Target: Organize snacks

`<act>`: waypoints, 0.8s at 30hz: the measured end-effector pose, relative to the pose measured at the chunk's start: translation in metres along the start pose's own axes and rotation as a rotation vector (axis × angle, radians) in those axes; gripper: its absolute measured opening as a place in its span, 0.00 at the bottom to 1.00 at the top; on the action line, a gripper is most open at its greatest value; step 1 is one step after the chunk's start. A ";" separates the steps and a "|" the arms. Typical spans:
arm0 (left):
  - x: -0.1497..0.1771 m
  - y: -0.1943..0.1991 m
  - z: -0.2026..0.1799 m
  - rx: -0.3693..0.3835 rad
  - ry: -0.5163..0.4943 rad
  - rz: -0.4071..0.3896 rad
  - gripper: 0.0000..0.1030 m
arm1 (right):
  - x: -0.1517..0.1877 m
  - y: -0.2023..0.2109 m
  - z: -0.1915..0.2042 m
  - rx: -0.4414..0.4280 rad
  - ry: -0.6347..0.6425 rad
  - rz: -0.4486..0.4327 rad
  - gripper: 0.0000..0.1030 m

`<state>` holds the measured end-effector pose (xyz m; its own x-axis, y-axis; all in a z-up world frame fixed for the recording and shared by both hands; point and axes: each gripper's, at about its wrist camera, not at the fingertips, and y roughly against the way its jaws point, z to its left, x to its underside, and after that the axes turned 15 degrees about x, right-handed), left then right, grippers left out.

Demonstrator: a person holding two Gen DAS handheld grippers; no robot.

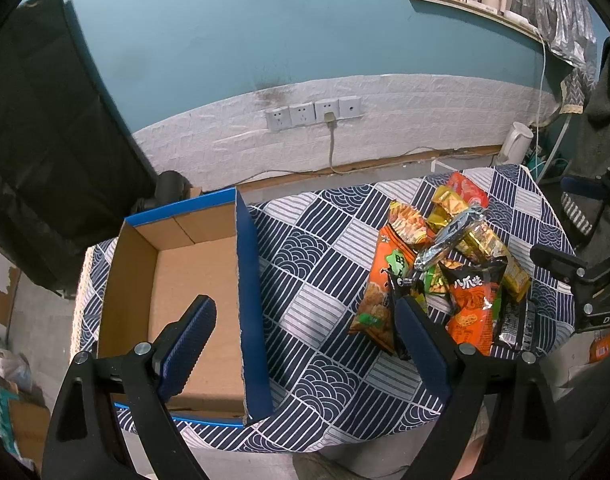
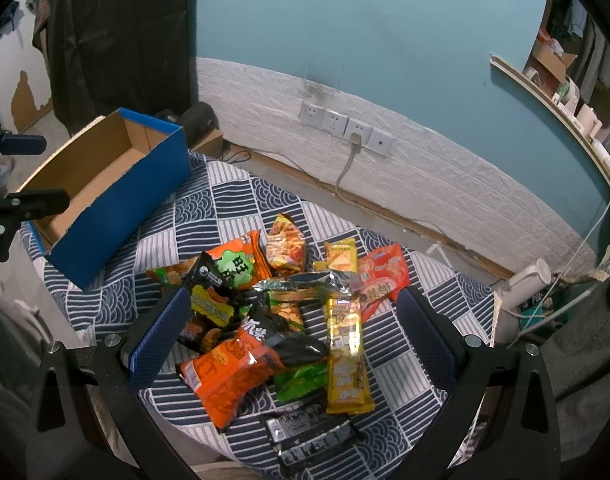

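Note:
A heap of snack packets [image 1: 445,264] lies on the right half of a table with a blue-and-white patterned cloth [image 1: 317,264]. In the right wrist view the snack heap [image 2: 281,308] includes an orange packet [image 2: 229,376], a long yellow bar [image 2: 345,356] and a black packet [image 2: 305,436]. An empty cardboard box with blue outer walls [image 1: 193,296] stands on the left; this blue box [image 2: 117,188] is at the upper left in the right wrist view. My left gripper [image 1: 305,316] hangs open above the box's right wall. My right gripper [image 2: 293,312] hangs open over the heap, holding nothing.
Wall sockets [image 1: 313,114] with a plugged cable sit on the white brick wall behind the table. A white kettle [image 1: 515,144] stands past the far right corner. A dark curtain [image 1: 45,128] hangs left. The other gripper [image 2: 21,204] shows at the left edge.

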<state>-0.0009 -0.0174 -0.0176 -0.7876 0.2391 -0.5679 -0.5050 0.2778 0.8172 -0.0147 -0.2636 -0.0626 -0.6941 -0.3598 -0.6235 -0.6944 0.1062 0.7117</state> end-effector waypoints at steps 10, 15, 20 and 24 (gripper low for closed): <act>0.001 -0.027 -0.003 -0.013 -0.011 0.057 0.90 | 0.007 -0.026 -0.013 0.011 -0.010 0.084 0.98; 0.004 -0.048 -0.003 0.052 0.013 0.102 0.90 | 0.008 -0.040 -0.021 0.021 -0.021 0.117 0.98; 0.007 -0.072 -0.010 0.049 0.016 0.151 0.90 | 0.011 -0.051 -0.031 0.015 -0.044 0.139 0.98; 0.008 -0.091 -0.017 0.069 0.032 0.191 0.90 | 0.014 -0.064 -0.038 0.021 -0.063 0.166 0.98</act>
<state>0.0326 -0.0563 -0.0945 -0.8781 0.2645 -0.3988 -0.3205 0.2937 0.9006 0.0270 -0.3106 -0.1047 -0.8096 -0.2770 -0.5175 -0.5726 0.1790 0.8000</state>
